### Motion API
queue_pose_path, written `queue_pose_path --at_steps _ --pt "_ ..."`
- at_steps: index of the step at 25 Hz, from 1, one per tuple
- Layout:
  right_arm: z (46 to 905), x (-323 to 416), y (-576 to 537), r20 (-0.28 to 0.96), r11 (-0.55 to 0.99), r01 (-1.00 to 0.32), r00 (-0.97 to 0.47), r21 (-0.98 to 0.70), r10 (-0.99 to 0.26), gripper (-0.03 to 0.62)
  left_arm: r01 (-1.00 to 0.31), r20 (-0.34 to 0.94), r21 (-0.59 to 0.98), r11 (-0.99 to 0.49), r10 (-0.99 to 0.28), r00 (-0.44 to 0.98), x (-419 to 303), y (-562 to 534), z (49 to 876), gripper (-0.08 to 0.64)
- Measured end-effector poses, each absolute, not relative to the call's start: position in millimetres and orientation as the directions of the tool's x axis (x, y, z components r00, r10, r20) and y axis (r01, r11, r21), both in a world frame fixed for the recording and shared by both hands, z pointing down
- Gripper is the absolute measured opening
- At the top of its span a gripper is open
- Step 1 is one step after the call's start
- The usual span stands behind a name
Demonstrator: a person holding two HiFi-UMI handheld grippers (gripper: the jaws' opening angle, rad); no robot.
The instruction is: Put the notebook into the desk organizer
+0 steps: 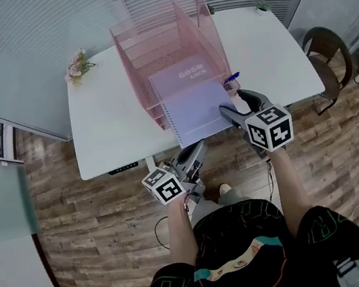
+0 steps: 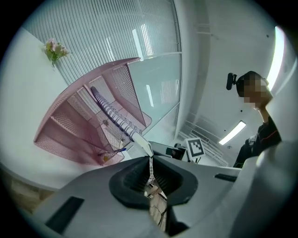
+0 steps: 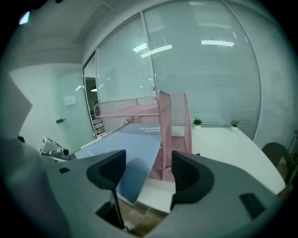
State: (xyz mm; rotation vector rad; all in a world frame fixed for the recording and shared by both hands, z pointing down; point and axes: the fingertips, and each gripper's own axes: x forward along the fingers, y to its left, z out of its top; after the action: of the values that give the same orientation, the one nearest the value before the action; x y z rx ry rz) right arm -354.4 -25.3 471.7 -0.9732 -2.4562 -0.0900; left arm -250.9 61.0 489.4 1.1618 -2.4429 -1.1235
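Inside organizer (image 1: 131, 59), notebook (image 1: 196, 111) far end veiled; left tool (image 1: 198, 147) pinches corner, right tool (image 1: 234, 102) spread.

This looks like an office. A white rectangular table (image 1: 110, 130) stands on a wood-plank floor (image 1: 97, 220) against glass partition walls with horizontal blinds (image 1: 14, 37). A pink wire-mesh desk organizer (image 1: 151, 49) sits at the table's far edge, a dark round-backed chair (image 1: 326, 48) waits by its right edge, and long ceiling lights (image 2: 231, 133) run overhead.
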Motion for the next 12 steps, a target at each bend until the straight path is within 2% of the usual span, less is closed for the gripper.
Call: queue_pose_path --at_steps 3,4,6,7,10,12 --pt "459 -351 -34 0.378 0.730 0.682 -0.662 -0.056 0.647 0.299 -0.560 -0.121 0.715 0.418 -0.716 -0.688 -262 64 488 0.014" --pt "454 -349 -36 0.341 0.725 0.687 -0.672 -0.044 0.657 0.257 -0.557 -0.117 0.714 0.424 -0.712 -0.693 -265 65 488 0.014" --pt "442 -342 -35 0.256 0.707 0.707 -0.678 -0.028 0.689 0.081 -0.551 -0.107 0.711 0.437 -0.707 -0.699 -270 67 487 0.014" --pt "437 -336 -31 0.215 0.676 0.736 -0.657 -0.026 0.723 0.016 -0.548 -0.102 0.709 0.444 -0.705 -0.702 -272 68 487 0.014" --pt "432 -302 -6 0.159 0.488 0.873 -0.480 -0.012 0.863 0.005 -0.543 -0.093 0.702 0.461 -0.697 -0.711 -277 71 487 0.014" --pt "439 -281 9 0.193 0.377 0.926 -0.372 0.015 0.908 0.003 -0.536 -0.084 0.698 0.475 -0.689 -0.720 -281 74 486 0.014"
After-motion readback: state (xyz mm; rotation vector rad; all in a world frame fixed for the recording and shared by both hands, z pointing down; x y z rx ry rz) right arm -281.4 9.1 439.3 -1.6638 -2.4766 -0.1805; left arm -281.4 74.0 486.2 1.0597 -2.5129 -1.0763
